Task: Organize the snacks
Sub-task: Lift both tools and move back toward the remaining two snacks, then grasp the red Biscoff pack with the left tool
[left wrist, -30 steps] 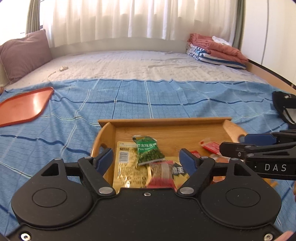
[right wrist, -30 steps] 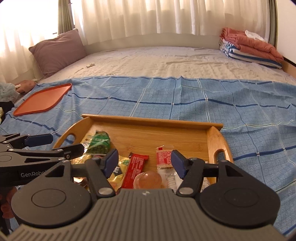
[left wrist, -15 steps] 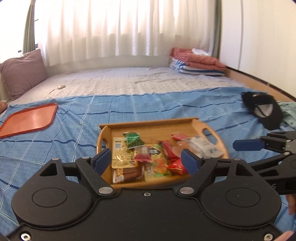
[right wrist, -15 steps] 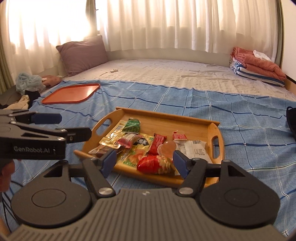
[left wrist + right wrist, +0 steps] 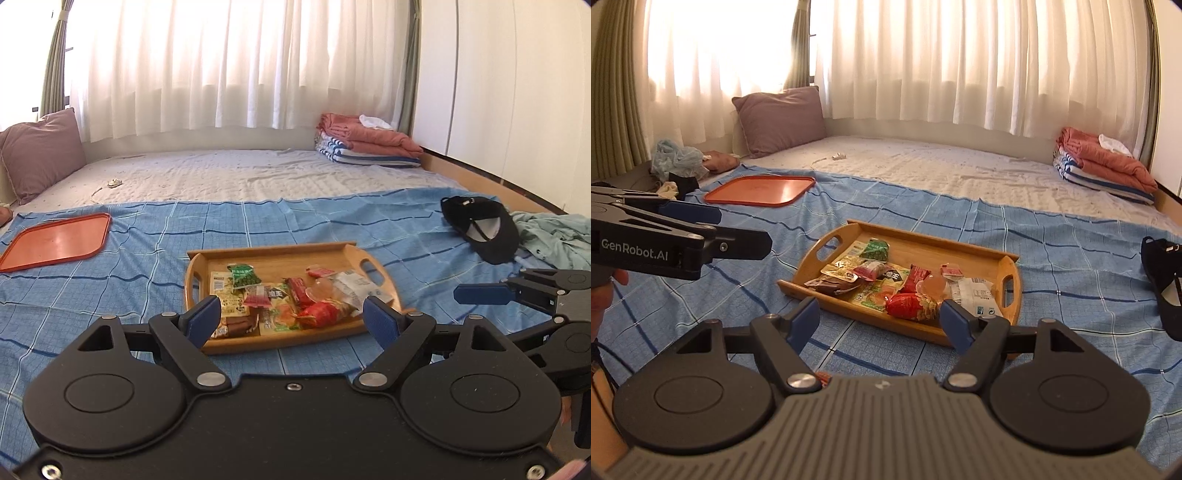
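Left wrist view: the left gripper (image 5: 291,319) hangs above the blue checked sheet (image 5: 147,258), jaws spread with nothing between them. The right gripper (image 5: 879,321) is empty too, its jaws opening at this moment. Just ahead of both, the wooden tray (image 5: 273,254) sits flat on the sheet, snacks piled inside: a green pea packet (image 5: 242,275) toward the far left, a red crinkled packet (image 5: 912,306) at the near edge, a white wrapper (image 5: 973,291) by the right handle. Well off left, an orange tray (image 5: 55,242) lies alone. A black cap (image 5: 484,229) rests far right.

Assorted snack packets (image 5: 291,299) lie jumbled flat in a wooden handled tray (image 5: 273,253) on the blue cloth.
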### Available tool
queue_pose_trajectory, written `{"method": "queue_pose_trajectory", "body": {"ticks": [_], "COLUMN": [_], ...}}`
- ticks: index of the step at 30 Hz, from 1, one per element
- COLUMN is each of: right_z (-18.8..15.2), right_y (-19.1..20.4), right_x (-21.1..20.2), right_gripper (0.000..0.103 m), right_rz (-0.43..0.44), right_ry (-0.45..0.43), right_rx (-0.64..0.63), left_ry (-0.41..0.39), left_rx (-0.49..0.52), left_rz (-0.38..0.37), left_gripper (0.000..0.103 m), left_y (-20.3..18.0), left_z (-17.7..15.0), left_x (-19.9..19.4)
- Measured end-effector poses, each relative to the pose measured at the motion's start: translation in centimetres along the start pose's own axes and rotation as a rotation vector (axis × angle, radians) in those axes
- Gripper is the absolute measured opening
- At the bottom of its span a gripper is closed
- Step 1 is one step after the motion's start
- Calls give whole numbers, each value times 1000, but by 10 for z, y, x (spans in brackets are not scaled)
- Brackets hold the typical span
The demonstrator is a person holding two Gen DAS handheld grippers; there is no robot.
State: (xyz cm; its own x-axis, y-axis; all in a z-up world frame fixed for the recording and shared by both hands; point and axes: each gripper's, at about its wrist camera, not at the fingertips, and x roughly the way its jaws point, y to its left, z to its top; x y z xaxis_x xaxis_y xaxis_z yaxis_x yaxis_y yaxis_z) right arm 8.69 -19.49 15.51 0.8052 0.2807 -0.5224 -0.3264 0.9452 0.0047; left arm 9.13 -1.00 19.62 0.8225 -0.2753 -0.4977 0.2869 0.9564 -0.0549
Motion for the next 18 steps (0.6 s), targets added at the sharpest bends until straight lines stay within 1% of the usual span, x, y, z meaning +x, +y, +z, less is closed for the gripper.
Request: {"method": "queue_pose_trajectory", "body": {"ticks": [4,10,15,18], "right_z": [-8,-30,-52,-68], "right_y": [6,17,21,19], "right_x": [-20,-35,-26,-18], "right_gripper": [82,83,83,83], "right_rz": [14,20,7,14], "right_ry": [-24,-29,2,23], "right_rx": [-4,-33,-48,-9], "left_ry": [-25,-20,7,40], "left_rx": [13,10,18,-4], "left_rz": [-1,-4,42,59], "left_gripper": [84,85,85,85], "left_y": [-8,-13,-10,-7], "left_z": [-15,-53,-87,-104], "left_x": [-22,-38,-25,-8]}}
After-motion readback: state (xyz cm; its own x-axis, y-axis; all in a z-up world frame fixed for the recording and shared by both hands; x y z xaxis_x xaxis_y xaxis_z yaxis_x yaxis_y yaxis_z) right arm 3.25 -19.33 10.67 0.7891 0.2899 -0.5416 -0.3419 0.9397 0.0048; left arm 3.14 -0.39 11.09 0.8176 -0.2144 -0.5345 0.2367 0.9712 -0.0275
